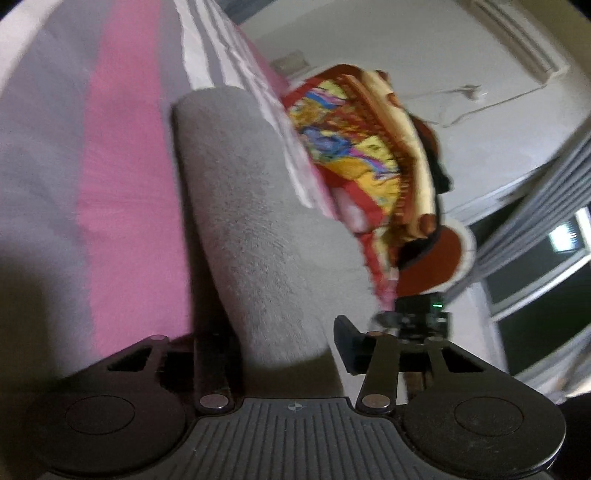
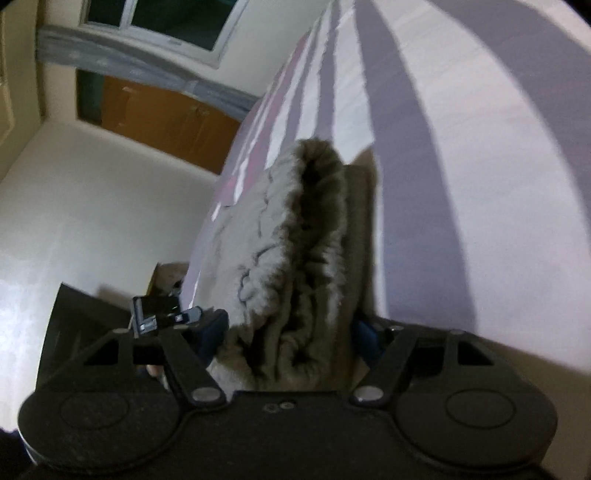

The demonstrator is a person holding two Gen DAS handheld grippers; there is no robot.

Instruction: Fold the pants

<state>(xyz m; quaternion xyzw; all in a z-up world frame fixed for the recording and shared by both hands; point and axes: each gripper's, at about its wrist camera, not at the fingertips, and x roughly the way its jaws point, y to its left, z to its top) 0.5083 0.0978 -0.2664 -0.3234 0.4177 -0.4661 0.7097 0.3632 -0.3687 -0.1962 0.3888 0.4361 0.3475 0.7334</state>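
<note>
The pants are grey fleece. In the left wrist view a smooth folded length of the pants (image 1: 255, 221) runs from between my fingers out over the striped bed sheet (image 1: 122, 177). My left gripper (image 1: 273, 347) is shut on this fabric. In the right wrist view the gathered waistband end of the pants (image 2: 295, 258) bunches up between my fingers, its dark inside showing. My right gripper (image 2: 291, 339) is shut on this bunched fabric. Both views are tilted and blurred.
A bright red and yellow patterned blanket (image 1: 362, 162) lies heaped on the bed beyond the pants. The other gripper's camera block (image 1: 421, 314) shows at right. A window (image 2: 159, 22), a wooden cupboard (image 2: 166, 114) and a pale wall (image 2: 92, 206) lie off the bed's edge.
</note>
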